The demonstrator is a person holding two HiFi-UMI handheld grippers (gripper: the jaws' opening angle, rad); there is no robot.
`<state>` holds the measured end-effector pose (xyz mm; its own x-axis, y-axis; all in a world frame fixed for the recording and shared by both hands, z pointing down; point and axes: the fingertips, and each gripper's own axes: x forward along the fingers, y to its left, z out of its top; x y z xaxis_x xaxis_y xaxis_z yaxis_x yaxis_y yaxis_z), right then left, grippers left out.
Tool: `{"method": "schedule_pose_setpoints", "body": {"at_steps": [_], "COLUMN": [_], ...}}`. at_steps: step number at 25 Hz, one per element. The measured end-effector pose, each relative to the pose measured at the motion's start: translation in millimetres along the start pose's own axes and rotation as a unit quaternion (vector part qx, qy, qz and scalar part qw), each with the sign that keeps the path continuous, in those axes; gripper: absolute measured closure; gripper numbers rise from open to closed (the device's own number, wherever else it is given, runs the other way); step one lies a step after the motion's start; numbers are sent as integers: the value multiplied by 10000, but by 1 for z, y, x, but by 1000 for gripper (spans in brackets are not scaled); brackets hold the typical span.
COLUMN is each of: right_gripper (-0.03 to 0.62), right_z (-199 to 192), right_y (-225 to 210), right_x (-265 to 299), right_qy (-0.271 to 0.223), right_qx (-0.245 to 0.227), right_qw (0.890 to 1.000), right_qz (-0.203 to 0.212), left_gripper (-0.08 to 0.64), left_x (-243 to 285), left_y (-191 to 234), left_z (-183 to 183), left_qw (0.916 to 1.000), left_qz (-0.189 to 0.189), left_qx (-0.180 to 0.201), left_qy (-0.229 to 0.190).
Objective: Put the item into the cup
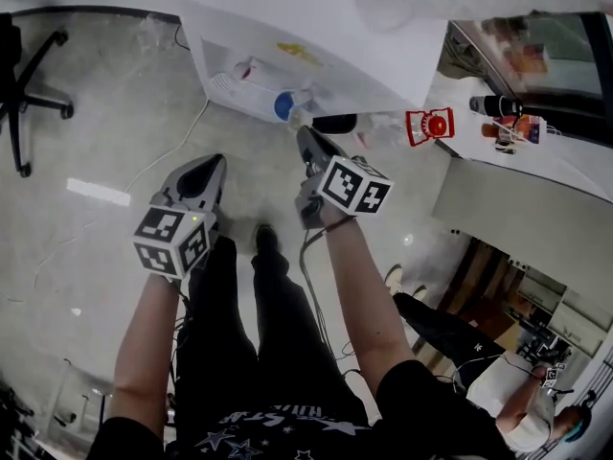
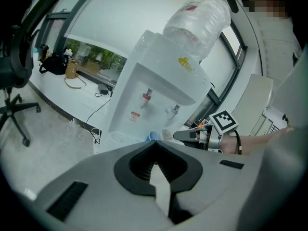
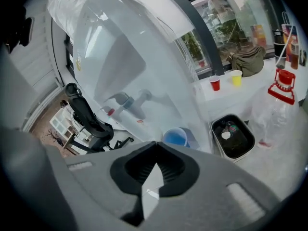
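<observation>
Cup (image 1: pixel 283 104), blue and mouth up, stands on the low ledge of the white water dispenser (image 1: pixel 287 46), below its taps; both gripper views show it just past the jaw tips (image 2: pixel 153 135) (image 3: pixel 175 137).

Far left, a black office chair (image 1: pixel 24 65) stands on the pale floor.

The left gripper (image 1: pixel 211 166) is held over the floor, near the dispenser's front and left of the cup. Its jaws are clenched tip to tip with nothing between them (image 2: pixel 154 146).

The right gripper (image 1: pixel 306 140) sits nearer the cup, just short of it, pointing at the ledge. Its jaws are likewise pressed together and hold nothing (image 3: pixel 155 146).

Right of the dispenser stands a black bin (image 3: pixel 234 137), then a clear bottle with a red cap (image 3: pixel 276 109). A red cup (image 3: pixel 215 83) and a yellow cup (image 3: pixel 236 77) stand on the far sill.
</observation>
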<state>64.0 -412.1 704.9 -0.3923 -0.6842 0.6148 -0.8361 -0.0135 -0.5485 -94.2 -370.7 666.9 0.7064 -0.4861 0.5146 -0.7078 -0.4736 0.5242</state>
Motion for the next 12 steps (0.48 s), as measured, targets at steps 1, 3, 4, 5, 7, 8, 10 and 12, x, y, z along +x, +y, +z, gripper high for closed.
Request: {"method": "schedule_pose_setpoints", "body": {"at_steps": [1,3,4,5,7,8,10,12], "right_gripper": [592,592,591,592,591,592,591,591], "right_z": [0,0,-1,-1,-2,-2,-3,-4], "right_y": [-1,-3,-5,-8,-13,-15,-19,-22], "right_x": [5,12,15,18,24,26,30,33], "right_qy": [23,74,96,112,134,146,167,173], "right_qx": [-5,-34,-46,-45,11,57,159,206], "right_qw": [10000,10000,9999,9999,9998,9998,9996,9994], "right_qz": [-16,-44,-66,-93,-136,-149,-175,-222], "left_gripper": [555,555,555,555,555,555,555,555], "left_x": [3,8,11,14,19,21,25,28], "left_y": [3,9,12,14,17,18,19,20], "left_z": [0,-1,-2,-3,-4,-4,-5,-4], "left_qw": [10000,9999,9998,9997,9997,9997,9997,9997], "left_qz": [-5,21,41,49,33,20,4,-4], "left_qx": [10,87,128,151,143,131,118,99], "left_qy": [30,102,136,162,194,205,223,211]}}
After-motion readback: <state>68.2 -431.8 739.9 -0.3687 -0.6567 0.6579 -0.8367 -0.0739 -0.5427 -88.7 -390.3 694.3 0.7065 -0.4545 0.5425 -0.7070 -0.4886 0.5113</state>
